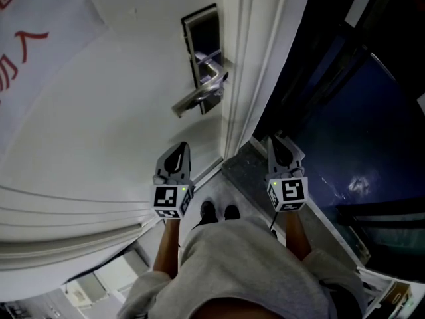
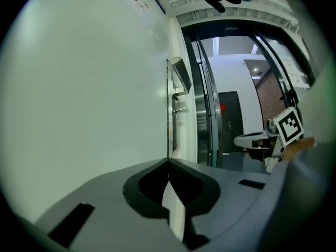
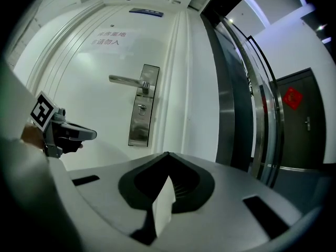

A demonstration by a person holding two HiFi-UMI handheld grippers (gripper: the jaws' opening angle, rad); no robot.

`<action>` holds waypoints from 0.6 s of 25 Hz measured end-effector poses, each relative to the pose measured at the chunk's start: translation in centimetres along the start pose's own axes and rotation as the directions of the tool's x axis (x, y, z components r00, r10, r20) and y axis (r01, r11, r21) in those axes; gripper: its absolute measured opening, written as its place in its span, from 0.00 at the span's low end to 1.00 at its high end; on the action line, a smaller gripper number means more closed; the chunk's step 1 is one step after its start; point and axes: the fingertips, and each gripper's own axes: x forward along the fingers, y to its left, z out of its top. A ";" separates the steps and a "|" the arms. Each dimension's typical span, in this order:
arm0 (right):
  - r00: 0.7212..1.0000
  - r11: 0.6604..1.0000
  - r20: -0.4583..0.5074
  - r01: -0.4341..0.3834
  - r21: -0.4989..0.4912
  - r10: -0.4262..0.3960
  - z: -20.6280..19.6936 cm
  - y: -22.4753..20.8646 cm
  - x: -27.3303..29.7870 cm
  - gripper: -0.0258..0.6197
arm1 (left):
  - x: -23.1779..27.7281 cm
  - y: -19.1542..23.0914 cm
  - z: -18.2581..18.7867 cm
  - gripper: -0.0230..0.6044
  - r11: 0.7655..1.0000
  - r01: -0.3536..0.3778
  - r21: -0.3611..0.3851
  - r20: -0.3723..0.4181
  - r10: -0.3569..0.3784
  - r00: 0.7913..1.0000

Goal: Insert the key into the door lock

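Grey moulded jaws of the left gripper (image 2: 169, 163) are closed, with the tips meeting on the centre line. Nothing is clamped between them. The jaws of the right gripper (image 3: 167, 155) are likewise closed tip to tip and hold nothing. No view shows a key.

Each gripper carries a marker cube at its rear, the left cube (image 1: 171, 201) and the right cube (image 1: 287, 193), with a forearm behind each. The grippers lie side by side, well apart from one another, and both point toward the white door (image 3: 79, 104).

In the head view the left gripper faces the door panel, near the door's right edge and below the lever handle (image 3: 125, 79). The right gripper lies past that edge, in front of the door frame (image 3: 181, 88) and the dark glazed partition (image 3: 241, 98).

The door lock (image 3: 140, 107) is a round keyhole cylinder set in a tall metal plate (image 3: 139, 133). The plate is mounted near the right edge of the door. The cylinder sits directly below the lever handle, whose lever runs toward the door's left side. Neither gripper touches the lock, and both are well apart from it.

A paper notice (image 3: 107, 38) with red characters is fixed on the upper part of the door. A small blue plate (image 3: 146, 12) sits near the door's top edge. Beyond the glazed partition stands a dark door with a red ornament (image 3: 292, 97). The person's black shoes (image 1: 218, 212) stand on the floor by the door's lower right corner.
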 end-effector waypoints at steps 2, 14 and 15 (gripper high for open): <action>1.000 1.000 -0.004 0.001 -0.002 -0.001 -0.1 0.0 -0.1 0.07 | 0.0 -0.2 0.2 0.07 1.000 0.003 0.002 0.013 -0.003 1.000; 1.000 1.000 -0.008 -0.008 -0.004 0.008 -0.3 0.5 0.3 0.07 | -0.3 -0.1 -0.4 0.07 1.000 -0.007 -0.012 0.006 0.007 1.000; 1.000 1.000 -0.008 -0.009 -0.002 0.009 -0.3 0.5 0.3 0.07 | -0.3 -0.1 -0.4 0.07 1.000 -0.008 -0.014 0.004 0.009 1.000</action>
